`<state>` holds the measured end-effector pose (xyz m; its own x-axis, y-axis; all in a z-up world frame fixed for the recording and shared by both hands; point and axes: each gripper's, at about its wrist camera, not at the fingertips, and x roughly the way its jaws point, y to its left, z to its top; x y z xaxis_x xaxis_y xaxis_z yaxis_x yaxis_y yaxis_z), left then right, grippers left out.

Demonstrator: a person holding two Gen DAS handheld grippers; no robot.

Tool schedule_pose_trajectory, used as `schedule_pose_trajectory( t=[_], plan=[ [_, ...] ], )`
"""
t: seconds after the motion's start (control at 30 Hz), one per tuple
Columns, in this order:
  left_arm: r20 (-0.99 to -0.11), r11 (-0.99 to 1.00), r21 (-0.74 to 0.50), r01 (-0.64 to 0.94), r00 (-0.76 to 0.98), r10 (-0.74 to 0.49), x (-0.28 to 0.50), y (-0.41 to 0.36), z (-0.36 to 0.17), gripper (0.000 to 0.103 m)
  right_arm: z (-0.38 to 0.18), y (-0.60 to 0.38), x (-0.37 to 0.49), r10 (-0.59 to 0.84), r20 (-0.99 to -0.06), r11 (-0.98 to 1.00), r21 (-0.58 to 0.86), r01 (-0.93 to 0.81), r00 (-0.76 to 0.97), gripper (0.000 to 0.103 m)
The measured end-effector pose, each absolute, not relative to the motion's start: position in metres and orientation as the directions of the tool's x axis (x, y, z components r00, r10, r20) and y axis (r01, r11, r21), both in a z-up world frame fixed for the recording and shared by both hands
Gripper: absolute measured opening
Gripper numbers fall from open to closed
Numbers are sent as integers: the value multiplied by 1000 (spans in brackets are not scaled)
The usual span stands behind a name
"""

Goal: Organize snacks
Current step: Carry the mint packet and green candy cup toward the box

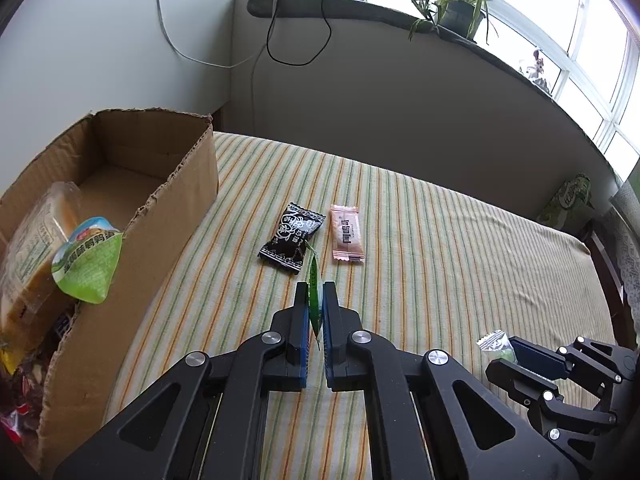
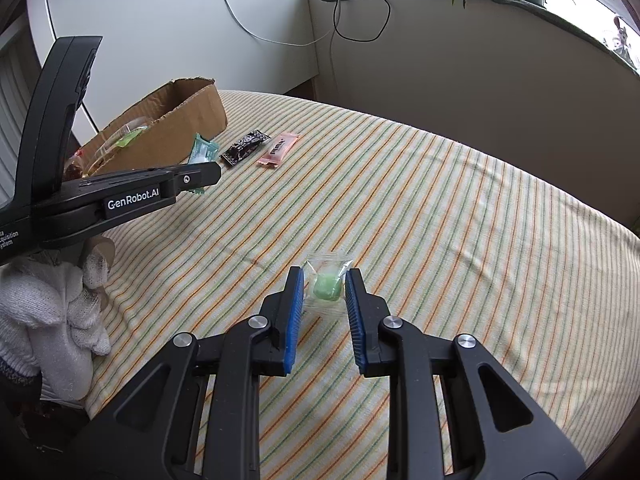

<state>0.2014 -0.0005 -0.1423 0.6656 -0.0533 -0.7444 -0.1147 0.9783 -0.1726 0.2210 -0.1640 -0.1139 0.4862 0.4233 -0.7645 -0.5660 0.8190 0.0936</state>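
Striped cloth, black snack, pink snack

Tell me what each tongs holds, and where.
Left tongs: green packet, clamped edge-on across its middle. Right tongs: open around a green candy, not gripping.

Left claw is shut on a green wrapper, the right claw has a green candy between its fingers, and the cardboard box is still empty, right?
Not quite: the cardboard box already holds snacks, as the left wrist view shows. The rest stands: the left claw is shut on a green wrapper, and the right claw has a green candy between its fingers.
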Motion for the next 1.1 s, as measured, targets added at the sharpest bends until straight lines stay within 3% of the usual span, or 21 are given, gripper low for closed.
schedule_pose_trajectory(
  t=[0.4, 1.1],
  plan=[
    [-685, 967, -243, -75, 719, -116, 167, 11, -105, 5, -66, -139, 189, 441, -717, 803, 47, -593, 540, 22],
    [-623, 940, -284, -189, 781, -31, 108, 128, -74, 5, -21, 2, 187, 520, -690, 691, -6, -723, 503, 22]
  ],
)
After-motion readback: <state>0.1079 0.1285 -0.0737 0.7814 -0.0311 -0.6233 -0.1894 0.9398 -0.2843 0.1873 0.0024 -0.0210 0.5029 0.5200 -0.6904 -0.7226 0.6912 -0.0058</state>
